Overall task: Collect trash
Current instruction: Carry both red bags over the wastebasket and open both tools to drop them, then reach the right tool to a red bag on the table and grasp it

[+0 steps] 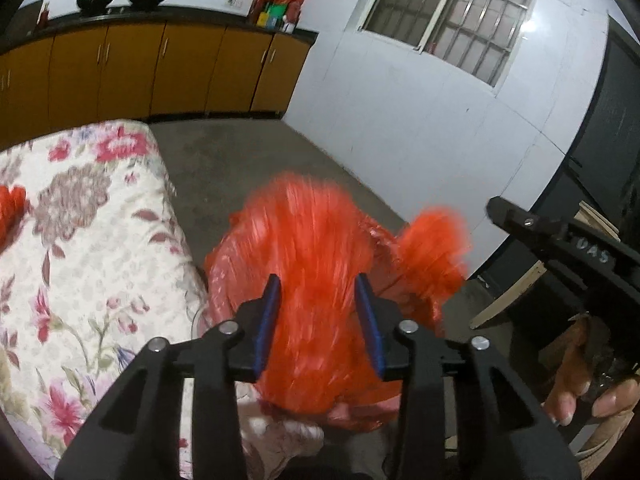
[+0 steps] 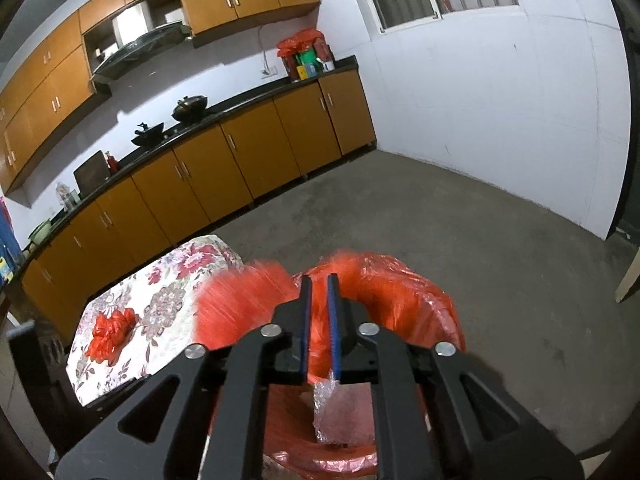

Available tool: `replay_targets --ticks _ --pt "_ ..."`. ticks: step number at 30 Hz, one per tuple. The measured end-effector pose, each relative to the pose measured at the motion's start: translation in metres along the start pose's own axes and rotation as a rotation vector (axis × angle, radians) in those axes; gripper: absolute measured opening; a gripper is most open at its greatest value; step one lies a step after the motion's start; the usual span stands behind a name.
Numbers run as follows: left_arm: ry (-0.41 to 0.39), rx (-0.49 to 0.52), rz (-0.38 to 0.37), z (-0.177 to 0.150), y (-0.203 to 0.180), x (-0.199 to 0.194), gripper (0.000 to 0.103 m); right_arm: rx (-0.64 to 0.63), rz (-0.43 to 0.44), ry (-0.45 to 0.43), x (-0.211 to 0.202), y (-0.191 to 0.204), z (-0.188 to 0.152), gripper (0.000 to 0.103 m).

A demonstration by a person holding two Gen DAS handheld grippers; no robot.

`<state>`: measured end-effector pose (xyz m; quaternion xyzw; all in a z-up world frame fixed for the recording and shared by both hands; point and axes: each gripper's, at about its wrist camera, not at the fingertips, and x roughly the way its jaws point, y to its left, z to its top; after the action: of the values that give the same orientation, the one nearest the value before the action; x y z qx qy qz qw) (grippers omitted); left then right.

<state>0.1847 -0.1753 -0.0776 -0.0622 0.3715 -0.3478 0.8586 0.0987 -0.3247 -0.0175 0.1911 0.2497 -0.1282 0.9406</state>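
Bag (image 1: 316, 240) between left tool (image 1: 318, 320) fingers

Between my left gripper's (image 1: 318, 312) black fingers with blue pads (image 1: 267, 320), the plastic bag (image 1: 316, 248) is bright orange-red. Left of that tool, the tablecloth (image 1: 88, 240) is cream, printed with pink, red and mauve flowers. Ahead of my right gripper (image 2: 319, 320), equally black and blue, the cabinets (image 2: 224, 168) are amber-brown under a black countertop (image 2: 256, 96), the wall (image 2: 500, 92) white, the floor (image 2: 440, 220) grey. On the cloth to its left lies a small red crumpled bag (image 2: 110, 330).
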Motion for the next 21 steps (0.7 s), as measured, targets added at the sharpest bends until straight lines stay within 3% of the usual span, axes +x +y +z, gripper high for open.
replay_targets --ticks 7,9,12,16,21 --pt "-0.008 -0.028 0.083 -0.007 0.026 -0.013 0.051 -0.031 0.005 -0.004 0.0 0.01 0.001 0.031" --pt "-0.039 -0.038 0.14 -0.007 0.038 -0.026 0.055 -0.062 0.024 -0.003 0.001 0.025 -0.001 0.045" --pt "-0.07 -0.047 0.235 -0.006 0.056 -0.045 0.063 -0.123 0.075 0.012 0.006 0.052 -0.007 0.056" --pt "-0.107 -0.077 0.397 -0.007 0.096 -0.077 0.073 -0.212 0.166 0.062 0.017 0.099 -0.018 0.059" --pt "-0.137 -0.151 0.554 -0.01 0.157 -0.116 0.074 -0.281 0.271 0.128 0.031 0.157 -0.033 0.059"
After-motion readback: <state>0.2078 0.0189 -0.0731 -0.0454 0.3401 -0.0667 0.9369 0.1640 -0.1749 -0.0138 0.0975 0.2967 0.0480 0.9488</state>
